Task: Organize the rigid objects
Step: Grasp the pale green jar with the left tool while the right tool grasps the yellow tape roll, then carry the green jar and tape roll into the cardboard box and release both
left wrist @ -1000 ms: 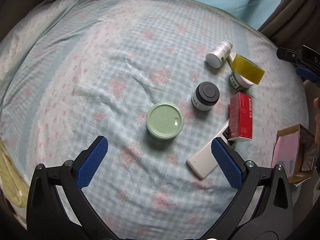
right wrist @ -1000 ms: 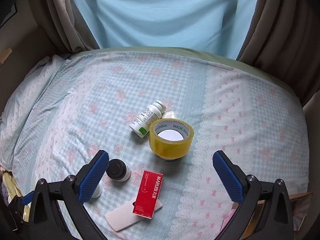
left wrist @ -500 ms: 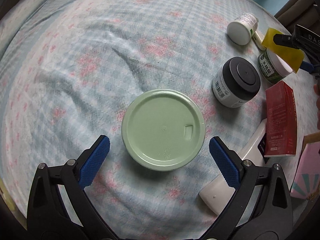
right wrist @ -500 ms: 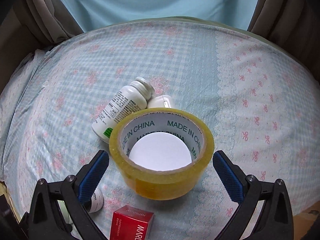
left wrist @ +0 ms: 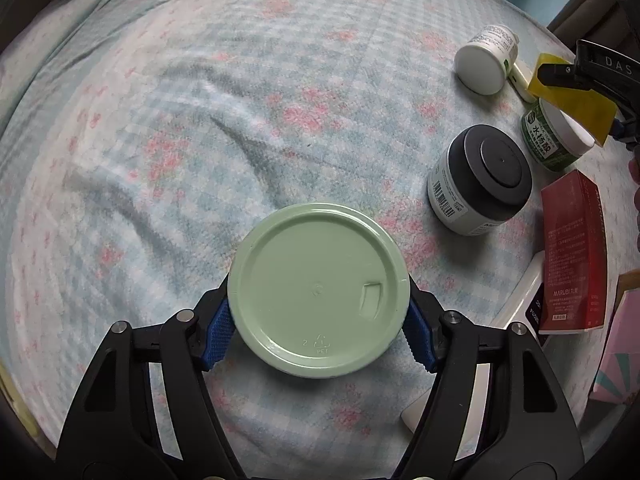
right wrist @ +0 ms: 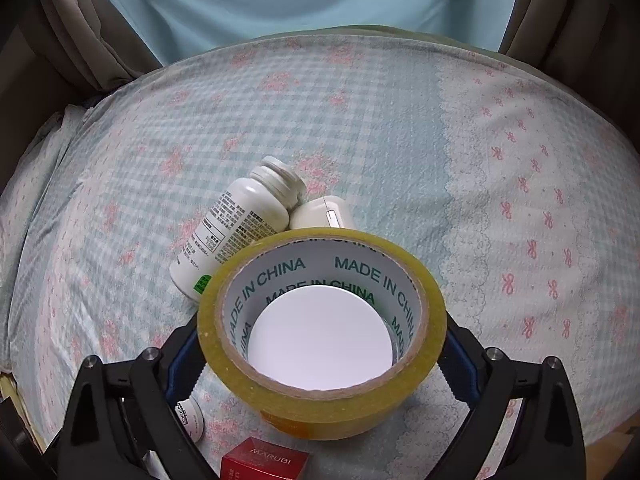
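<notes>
A jar with a pale green lid (left wrist: 320, 292) stands on the bedspread in the left wrist view. My left gripper (left wrist: 318, 334) is closing, and its blue pads (left wrist: 216, 332) sit against the jar's sides under the lid's rim. A yellow tape roll (right wrist: 320, 400) rests tilted on a white-lidded green jar (left wrist: 552, 140). My right gripper (right wrist: 320, 360) is closing around the roll, its pads (right wrist: 458, 360) meeting the roll's two sides. The left wrist view shows that roll (left wrist: 572, 108) at far right under a black finger of the right gripper.
A black-lidded white jar (left wrist: 480, 180), a lying white bottle (left wrist: 486, 64), a red box (left wrist: 572, 256) on a white remote (left wrist: 516, 308) and a pink carton (left wrist: 624, 344) crowd the right. A small white case (right wrist: 324, 212) touches the bottle (right wrist: 236, 232). Curtains border the bed's far edge.
Both grippers came down onto their objects. The left jaws narrowed from wide apart to the green-lidded jar's sides. The right jaws drew in to the tape roll.
</notes>
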The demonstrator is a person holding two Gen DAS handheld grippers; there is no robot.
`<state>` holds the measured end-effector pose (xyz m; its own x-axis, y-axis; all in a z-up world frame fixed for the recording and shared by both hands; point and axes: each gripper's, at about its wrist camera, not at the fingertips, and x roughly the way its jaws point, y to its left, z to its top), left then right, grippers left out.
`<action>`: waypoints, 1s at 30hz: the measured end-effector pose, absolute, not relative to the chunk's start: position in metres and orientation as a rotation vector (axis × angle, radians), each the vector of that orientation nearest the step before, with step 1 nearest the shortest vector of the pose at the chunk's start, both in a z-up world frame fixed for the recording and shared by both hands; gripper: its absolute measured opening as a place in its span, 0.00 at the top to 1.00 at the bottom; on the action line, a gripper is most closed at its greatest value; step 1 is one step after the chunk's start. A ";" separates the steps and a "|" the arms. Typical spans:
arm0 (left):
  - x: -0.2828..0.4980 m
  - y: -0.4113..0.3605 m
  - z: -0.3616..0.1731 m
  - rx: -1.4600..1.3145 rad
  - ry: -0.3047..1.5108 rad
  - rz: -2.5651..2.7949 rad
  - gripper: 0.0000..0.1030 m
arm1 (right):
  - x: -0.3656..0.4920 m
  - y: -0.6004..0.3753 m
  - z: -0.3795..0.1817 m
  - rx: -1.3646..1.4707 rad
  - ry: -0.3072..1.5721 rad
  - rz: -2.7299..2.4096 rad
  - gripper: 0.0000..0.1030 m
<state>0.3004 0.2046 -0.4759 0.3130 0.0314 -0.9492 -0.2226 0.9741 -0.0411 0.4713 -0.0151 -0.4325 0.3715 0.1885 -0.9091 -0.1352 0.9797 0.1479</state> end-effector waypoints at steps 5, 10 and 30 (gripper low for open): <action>0.302 0.206 -0.471 -0.185 1.234 0.165 0.34 | 0.469 -0.016 -0.431 0.049 1.169 0.205 0.06; 0.299 0.206 -0.458 -0.181 1.208 0.161 0.34 | 0.466 -0.020 -0.419 0.059 1.137 0.195 0.06; 0.257 0.193 -0.282 -0.129 1.040 0.020 0.34 | 0.355 -0.055 -0.240 0.094 0.980 0.188 0.06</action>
